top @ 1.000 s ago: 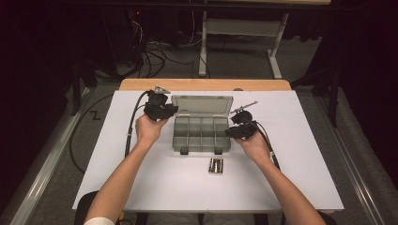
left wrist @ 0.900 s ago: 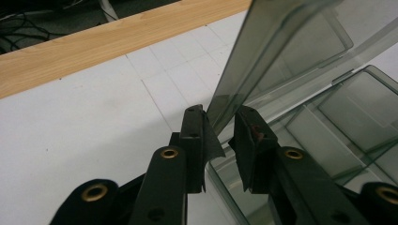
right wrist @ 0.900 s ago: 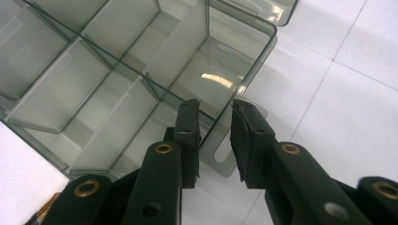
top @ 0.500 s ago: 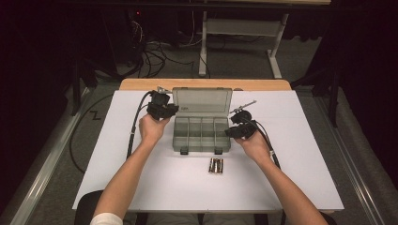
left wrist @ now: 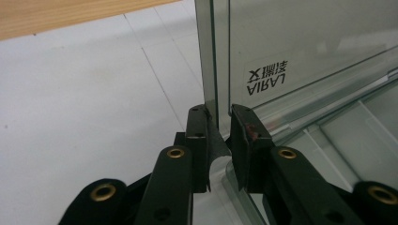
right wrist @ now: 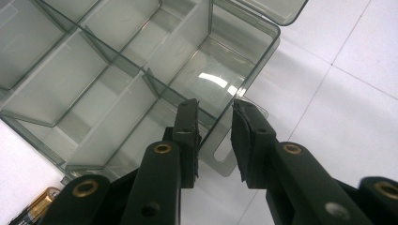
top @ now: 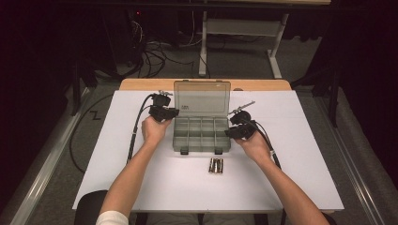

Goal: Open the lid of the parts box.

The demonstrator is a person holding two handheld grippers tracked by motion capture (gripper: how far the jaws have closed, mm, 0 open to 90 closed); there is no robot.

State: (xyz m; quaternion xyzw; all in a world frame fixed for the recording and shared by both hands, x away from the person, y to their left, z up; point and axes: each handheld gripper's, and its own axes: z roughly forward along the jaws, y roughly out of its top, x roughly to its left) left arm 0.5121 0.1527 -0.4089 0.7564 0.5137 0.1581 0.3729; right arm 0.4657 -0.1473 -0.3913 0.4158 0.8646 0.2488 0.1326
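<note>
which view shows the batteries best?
High view: the batteries lie whole on the white table, in front of the open organizer box. Right gripper view catches just one battery end at its bottom-left corner.

Both tongs are black. The left tongs [left wrist: 219,140] have flat arms set with brass-coloured rivets and dark screw holes, and a small reddish mark on one pad. The right tongs [right wrist: 213,140] match them, one rivet silvery. Black cables trail from each. A white sleeve [top: 111,218], probably short, shows at lower left.
</note>
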